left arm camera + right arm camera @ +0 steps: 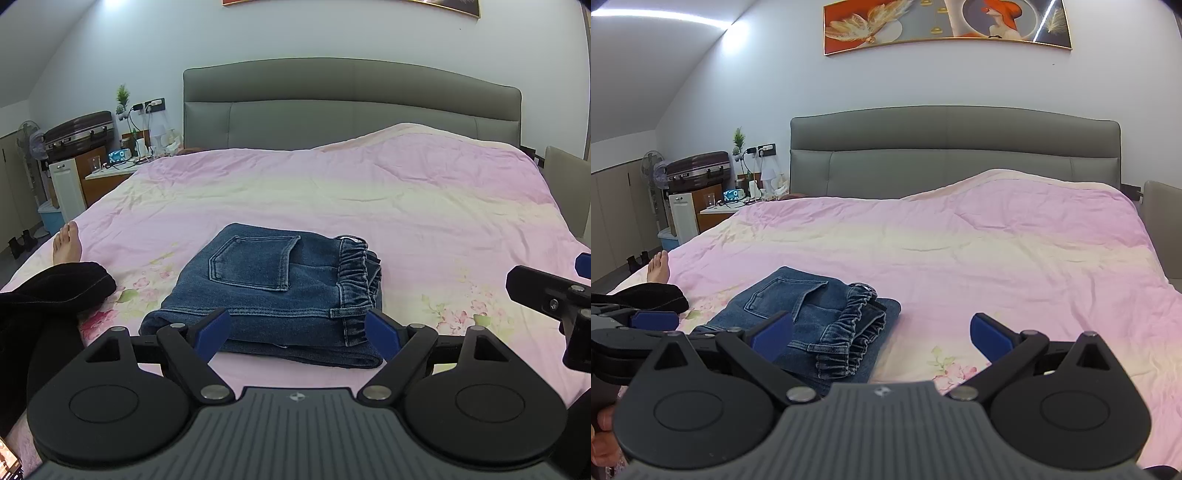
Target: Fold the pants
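Observation:
Blue denim pants lie folded into a compact stack on the pink bedspread, back pocket up and the elastic waistband on the right. My left gripper hovers open just in front of the stack's near edge, its blue fingertips wide apart and holding nothing. In the right wrist view the same pants sit left of centre. My right gripper is open and empty, to the right of the stack above the bedspread. The right gripper's body shows at the right edge of the left wrist view.
A person's black-clad leg and bare foot rest on the bed's left side. A grey headboard stands at the far end. A cluttered nightstand, suitcase and fan are off to the left.

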`<state>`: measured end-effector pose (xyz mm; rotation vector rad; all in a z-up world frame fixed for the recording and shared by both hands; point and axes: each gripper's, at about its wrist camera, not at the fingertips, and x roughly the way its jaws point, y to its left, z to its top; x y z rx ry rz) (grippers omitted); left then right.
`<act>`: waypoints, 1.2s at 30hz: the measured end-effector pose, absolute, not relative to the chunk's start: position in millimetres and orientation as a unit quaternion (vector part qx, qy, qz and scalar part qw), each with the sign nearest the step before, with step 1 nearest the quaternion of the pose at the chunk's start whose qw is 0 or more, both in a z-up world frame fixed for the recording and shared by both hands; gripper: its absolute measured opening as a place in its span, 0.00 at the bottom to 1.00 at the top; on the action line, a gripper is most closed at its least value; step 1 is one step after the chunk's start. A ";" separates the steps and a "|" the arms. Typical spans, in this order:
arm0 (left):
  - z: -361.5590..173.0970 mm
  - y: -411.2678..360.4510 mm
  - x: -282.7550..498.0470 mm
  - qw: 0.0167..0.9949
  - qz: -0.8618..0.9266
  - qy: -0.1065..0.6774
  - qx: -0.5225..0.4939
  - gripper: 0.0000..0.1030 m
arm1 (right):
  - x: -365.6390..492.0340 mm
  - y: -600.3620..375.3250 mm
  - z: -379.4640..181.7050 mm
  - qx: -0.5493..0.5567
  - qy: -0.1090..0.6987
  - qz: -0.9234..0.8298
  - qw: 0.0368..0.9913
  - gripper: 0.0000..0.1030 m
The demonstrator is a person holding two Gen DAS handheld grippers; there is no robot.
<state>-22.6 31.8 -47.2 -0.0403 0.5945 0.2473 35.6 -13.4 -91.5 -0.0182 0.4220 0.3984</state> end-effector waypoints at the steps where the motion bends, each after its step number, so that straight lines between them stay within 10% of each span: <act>1: -47.2 31.8 -22.6 0.948 0.122 0.292 -0.020 0.94 | 35.6 -13.4 -91.4 -0.009 0.208 0.197 0.958 0.95; 36: -40.4 24.8 -24.8 0.950 0.121 0.287 -0.020 0.94 | 34.5 -15.0 -88.2 -0.008 0.209 0.197 0.958 0.95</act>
